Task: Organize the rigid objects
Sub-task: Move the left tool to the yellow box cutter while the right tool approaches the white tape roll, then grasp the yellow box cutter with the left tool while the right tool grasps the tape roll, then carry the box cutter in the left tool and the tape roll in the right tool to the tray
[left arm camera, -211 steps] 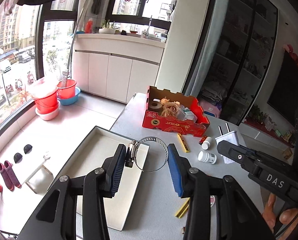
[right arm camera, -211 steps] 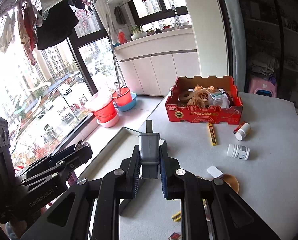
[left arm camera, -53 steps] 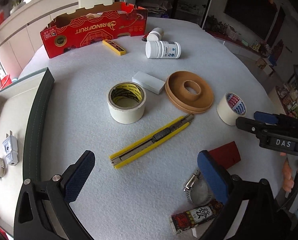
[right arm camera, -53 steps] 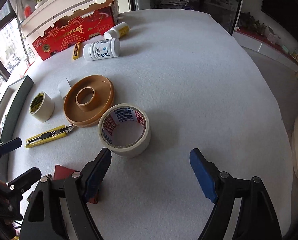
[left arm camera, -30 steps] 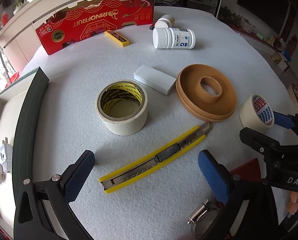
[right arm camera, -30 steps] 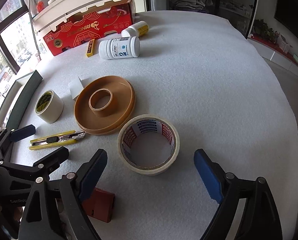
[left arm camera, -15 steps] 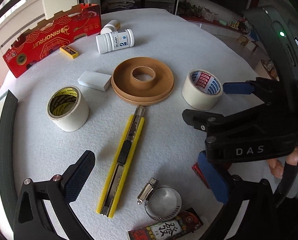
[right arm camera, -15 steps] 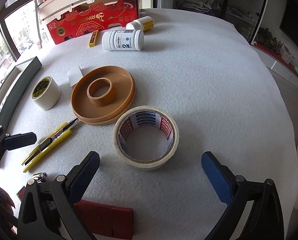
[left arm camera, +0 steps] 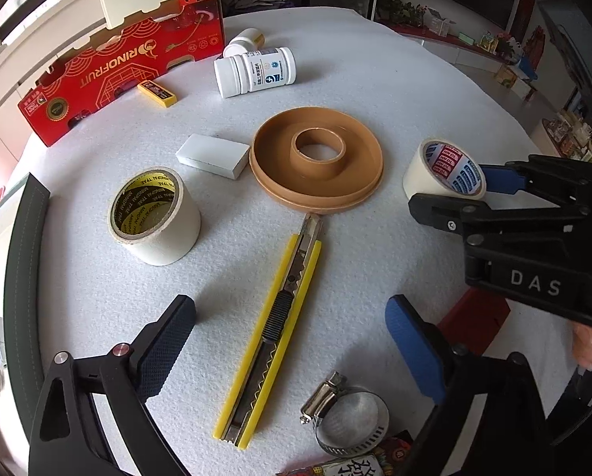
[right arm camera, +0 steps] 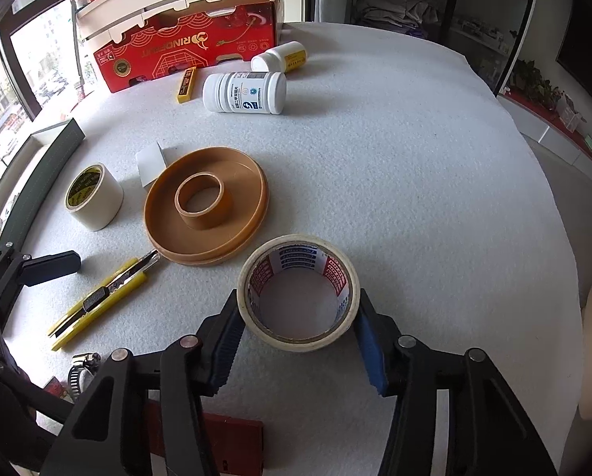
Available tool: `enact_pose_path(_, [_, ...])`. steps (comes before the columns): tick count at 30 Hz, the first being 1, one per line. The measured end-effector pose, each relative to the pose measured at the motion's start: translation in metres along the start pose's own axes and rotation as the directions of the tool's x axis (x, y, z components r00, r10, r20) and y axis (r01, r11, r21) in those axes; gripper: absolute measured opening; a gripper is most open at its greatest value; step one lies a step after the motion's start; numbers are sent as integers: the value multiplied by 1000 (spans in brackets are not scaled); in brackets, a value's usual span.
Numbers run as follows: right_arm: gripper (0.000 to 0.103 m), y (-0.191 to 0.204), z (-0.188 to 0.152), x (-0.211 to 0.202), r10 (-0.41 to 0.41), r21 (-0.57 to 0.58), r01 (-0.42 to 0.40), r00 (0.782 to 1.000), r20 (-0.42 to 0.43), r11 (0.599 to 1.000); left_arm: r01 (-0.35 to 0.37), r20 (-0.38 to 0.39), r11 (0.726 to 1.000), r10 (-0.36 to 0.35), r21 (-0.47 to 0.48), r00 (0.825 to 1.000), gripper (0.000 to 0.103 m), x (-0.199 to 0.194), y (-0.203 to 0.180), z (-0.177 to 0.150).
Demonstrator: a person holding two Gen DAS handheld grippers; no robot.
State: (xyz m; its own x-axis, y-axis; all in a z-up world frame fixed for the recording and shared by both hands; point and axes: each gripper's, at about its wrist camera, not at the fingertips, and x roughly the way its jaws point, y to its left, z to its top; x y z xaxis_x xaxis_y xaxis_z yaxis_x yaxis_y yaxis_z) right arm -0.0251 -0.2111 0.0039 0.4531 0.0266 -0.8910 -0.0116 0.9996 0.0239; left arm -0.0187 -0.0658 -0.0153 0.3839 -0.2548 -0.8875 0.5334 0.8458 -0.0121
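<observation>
My right gripper (right arm camera: pixel 298 347) has its jaws closed against both sides of a white tape roll with red and blue print (right arm camera: pixel 298 301), which stands on the white table; the roll also shows in the left wrist view (left arm camera: pixel 443 170). My left gripper (left arm camera: pixel 292 343) is open and empty, its pads straddling a yellow utility knife (left arm camera: pixel 280 317) that lies flat on the table. The knife also shows in the right wrist view (right arm camera: pixel 101 297).
A brown plastic ring dish (left arm camera: pixel 316 158), a white tape roll with yellow print (left arm camera: pixel 153 210), a white block (left arm camera: pixel 212 155), two white bottles (left arm camera: pixel 256 71), a red cardboard box (left arm camera: pixel 125 63), a hose clamp (left arm camera: pixel 347 416), a red block (left arm camera: pixel 474 321) and a dark-edged tray (left arm camera: pixel 24 277) at left.
My right gripper has moved forward and closed around the printed tape roll. My left gripper has moved closer over the yellow knife and stays open.
</observation>
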Motion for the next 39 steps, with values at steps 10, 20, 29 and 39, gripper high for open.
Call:
enact_pose_path(10, [54,-4,-14,-32,85,92,-90,995,52,992,-39,2,992,40,-124,999,17,-12,28,-2])
enact_pose_path(20, [54,8,-24,-64,165,113,-176,981,103,978,-26,90,975,47,-221,995,17,-56,37,-21])
enact_pose_path(29, [54,17,-36,-71,185,118,-196,978,98,973,-37,138,953,82,-300,987,17,-83,32,-39])
enact_pose_path(39, [54,24,-41,-77,186,119,-196,979,87,973,-24,192,958,82,-285,978,17,-100,22,-47])
